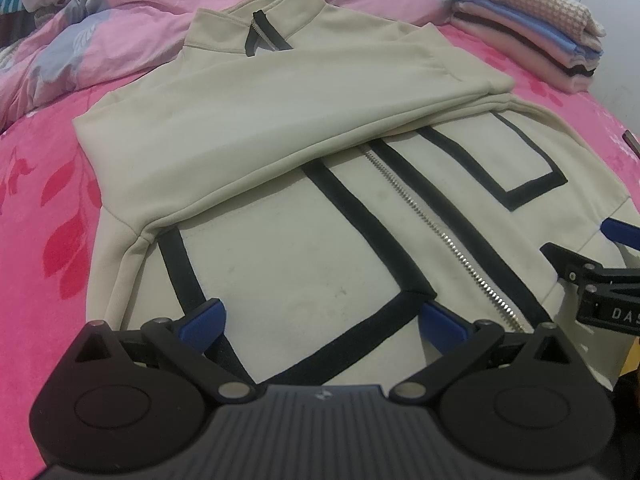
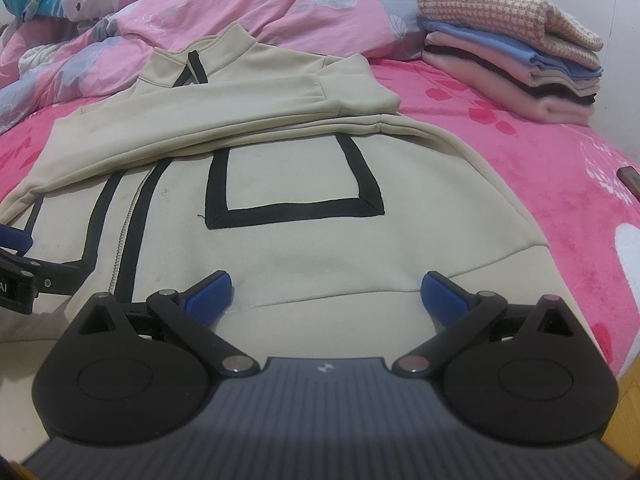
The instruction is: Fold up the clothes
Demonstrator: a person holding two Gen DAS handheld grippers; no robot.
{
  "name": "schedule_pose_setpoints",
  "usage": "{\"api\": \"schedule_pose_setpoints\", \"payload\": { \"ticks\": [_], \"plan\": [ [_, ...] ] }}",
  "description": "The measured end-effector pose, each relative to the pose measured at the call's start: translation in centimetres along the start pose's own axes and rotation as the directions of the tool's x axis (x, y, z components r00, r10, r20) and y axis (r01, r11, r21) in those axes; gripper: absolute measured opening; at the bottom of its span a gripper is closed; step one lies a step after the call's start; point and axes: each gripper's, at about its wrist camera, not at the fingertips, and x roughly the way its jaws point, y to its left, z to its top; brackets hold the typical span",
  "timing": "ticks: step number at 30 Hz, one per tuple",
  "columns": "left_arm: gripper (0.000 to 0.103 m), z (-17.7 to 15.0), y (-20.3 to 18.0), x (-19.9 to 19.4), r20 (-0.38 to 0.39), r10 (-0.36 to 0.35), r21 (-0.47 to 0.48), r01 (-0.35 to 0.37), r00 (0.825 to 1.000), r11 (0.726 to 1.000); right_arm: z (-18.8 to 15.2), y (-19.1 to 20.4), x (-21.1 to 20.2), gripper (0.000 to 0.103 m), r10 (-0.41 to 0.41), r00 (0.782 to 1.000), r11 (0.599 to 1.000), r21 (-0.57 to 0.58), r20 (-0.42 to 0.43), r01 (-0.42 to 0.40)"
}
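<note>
While both pairs of tongs stand with their blue pads wide apart and nothing between them, no grasp is yet made. The left tongs [image 1: 322,320] hover over the hem end of the cream jacket [image 1: 280,240], left of the zipper [image 1: 452,248]; the right tongs [image 2: 326,294] hover over the same hem band on the other side of the zipper, below the black-outlined pocket [image 2: 292,184]. In the left wrist view the right tongs show at 3 o'clock, level with the left pair and near it.

The jacket lies front up on the pink bed [image 1: 44,216], collar [image 1: 256,16] at 12 o'clock. Both sleeves [image 1: 256,120] are already laid across the chest, one upon the other, so the step in hand appears to be bringing the hem up toward the collar.

Recommendations, as judgement only:
- Each pair should close on the full thickness of the hem, front and back layers together; taking only the top layer would open the jacket at the zipper.
- Grips should sit evenly either side of the zipper and rise together, so the fold line runs square across the body.
- The lift should stay low, lest the crossed sleeves slide off.
- The hem should land just short of the collar.

Beyond the jacket, a stack of folded clothes [image 2: 512,60] sits at 1 o'clock, well apart from it, and a rumpled floral quilt [image 2: 224,8] lies at 11 to 12 o'clock behind the collar.
</note>
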Motion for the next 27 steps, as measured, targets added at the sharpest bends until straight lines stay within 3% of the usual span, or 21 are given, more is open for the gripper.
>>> {"api": "schedule_pose_setpoints", "payload": {
  "ticks": [13,19,27],
  "plan": [
    [0.103,0.3,0.0,-1.7,0.042,0.004,0.006,-0.004,0.999,1.000,0.0,0.1,0.0,0.102,-0.007,1.000,1.000,-0.009,-0.002,0.007],
    [0.103,0.5,0.3,-1.9,0.105,0.093,0.004,-0.094,0.990,0.996,0.0,0.2,0.0,0.102,-0.009,1.000,1.000,-0.013,-0.003,0.009],
    [0.103,0.0,1.9,0.2,0.072,0.062,-0.089,-0.055,0.996,0.995,0.2,0.2,-0.3,0.102,-0.020,1.000,1.000,-0.017,0.012,0.020]
  ]
}}
